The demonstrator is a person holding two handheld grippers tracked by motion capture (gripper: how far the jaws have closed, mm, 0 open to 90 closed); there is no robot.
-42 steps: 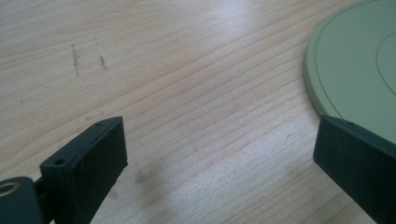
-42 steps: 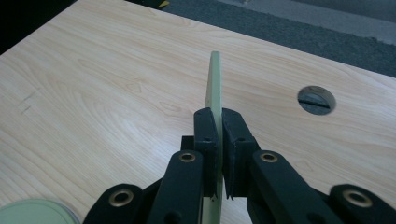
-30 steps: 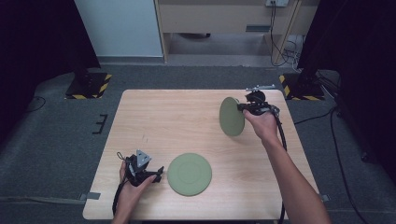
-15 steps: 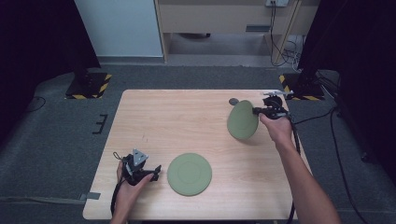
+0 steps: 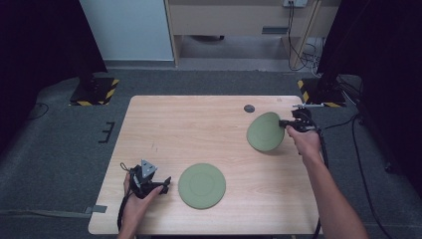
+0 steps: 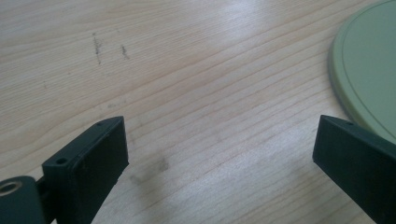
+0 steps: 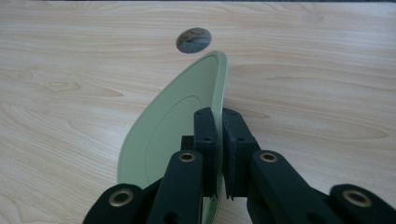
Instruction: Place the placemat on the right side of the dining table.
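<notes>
now | right gripper (image 5: 287, 124) clamps the tilted green plate (image 5: 265, 131) by its rim, shifted to right of frame, lower than before | left gripper (image 5: 164, 182) jaws wide, idle beside flat plate (image 5: 201, 185) | likely setting down

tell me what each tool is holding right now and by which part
The right tool is shut on the rim of a tilted green plate, held on edge above the table. The left tool is open and holds nothing.

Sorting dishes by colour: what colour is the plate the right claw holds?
Pale sage green; the held plate shows best in the right gripper view.
</notes>
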